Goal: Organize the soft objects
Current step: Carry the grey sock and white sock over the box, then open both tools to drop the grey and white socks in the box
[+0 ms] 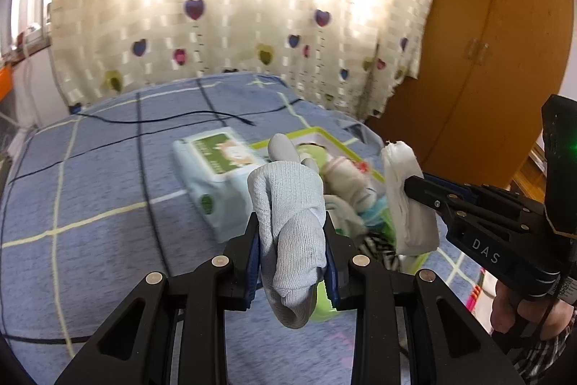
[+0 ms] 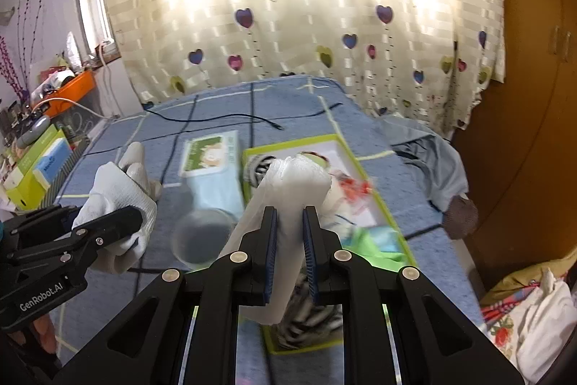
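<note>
My left gripper (image 1: 293, 226) is shut on a pale grey knit glove (image 1: 292, 204) and holds it up over the blue bed; it also shows in the right wrist view (image 2: 119, 222). My right gripper (image 2: 290, 215) is shut on a white rolled cloth (image 2: 288, 190), held above a shallow green-rimmed box (image 2: 393, 222). That box holds several soft items: striped fabric, green and teal cloth, a patterned sock. In the left wrist view the right gripper (image 1: 407, 184) with the white cloth (image 1: 407, 197) is to the right of the glove, over the box (image 1: 324, 132).
A light blue wipes pack (image 1: 220, 175) lies left of the box. A black cable (image 1: 162, 121) crosses the far bed. A clear round lid (image 2: 202, 237) lies near the pack. A grey garment (image 2: 432, 154) sits at the bed's right edge. A wooden wardrobe (image 1: 479, 60) stands right, cluttered shelves (image 2: 39, 132) left.
</note>
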The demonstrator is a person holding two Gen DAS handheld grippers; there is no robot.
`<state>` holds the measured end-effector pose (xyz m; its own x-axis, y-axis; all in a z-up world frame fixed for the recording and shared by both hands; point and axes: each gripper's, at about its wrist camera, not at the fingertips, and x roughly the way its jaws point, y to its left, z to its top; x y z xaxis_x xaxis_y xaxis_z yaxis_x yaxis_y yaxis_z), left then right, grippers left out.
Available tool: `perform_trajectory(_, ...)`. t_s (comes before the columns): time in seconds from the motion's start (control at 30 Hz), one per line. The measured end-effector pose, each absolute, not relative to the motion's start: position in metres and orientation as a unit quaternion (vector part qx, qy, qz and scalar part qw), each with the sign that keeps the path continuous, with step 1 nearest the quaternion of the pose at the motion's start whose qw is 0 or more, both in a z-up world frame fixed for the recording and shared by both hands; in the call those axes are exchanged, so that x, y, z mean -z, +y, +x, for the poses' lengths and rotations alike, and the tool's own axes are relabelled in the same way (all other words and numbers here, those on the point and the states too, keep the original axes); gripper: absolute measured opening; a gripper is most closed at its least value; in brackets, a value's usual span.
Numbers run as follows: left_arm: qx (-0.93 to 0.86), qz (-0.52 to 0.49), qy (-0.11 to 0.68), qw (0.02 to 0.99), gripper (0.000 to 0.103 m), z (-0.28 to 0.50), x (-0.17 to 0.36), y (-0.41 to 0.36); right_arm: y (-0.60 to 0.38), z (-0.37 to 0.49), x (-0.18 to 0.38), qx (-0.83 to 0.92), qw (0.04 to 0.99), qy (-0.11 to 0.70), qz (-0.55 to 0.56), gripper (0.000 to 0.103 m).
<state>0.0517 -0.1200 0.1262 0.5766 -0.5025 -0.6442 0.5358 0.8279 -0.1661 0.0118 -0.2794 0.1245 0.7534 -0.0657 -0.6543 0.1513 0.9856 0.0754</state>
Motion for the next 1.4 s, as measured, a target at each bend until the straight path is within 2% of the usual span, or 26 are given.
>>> perform_trajectory(0.57, 0.323, 0.037, 0.387, 0.863, 0.028, 0.081, -0.112, -0.183, -0.33, -0.001, -0.102, 0.086, 0.921, 0.375, 0.057, 0.015)
perform_trajectory(1.2, 0.321, 0.048, 0.413, 0.851, 0.028, 0.15, -0.106, -0.224, -0.347, 0.036, -0.081, 0.079, 0.91, 0.403, 0.05, 0.015)
perform_trajectory(1.4, 0.319, 0.053, 0.429, 0.844, 0.028, 0.171, -0.099, -0.234, -0.343, 0.055, -0.066, 0.067, 0.898, 0.435, 0.027, 0.015)
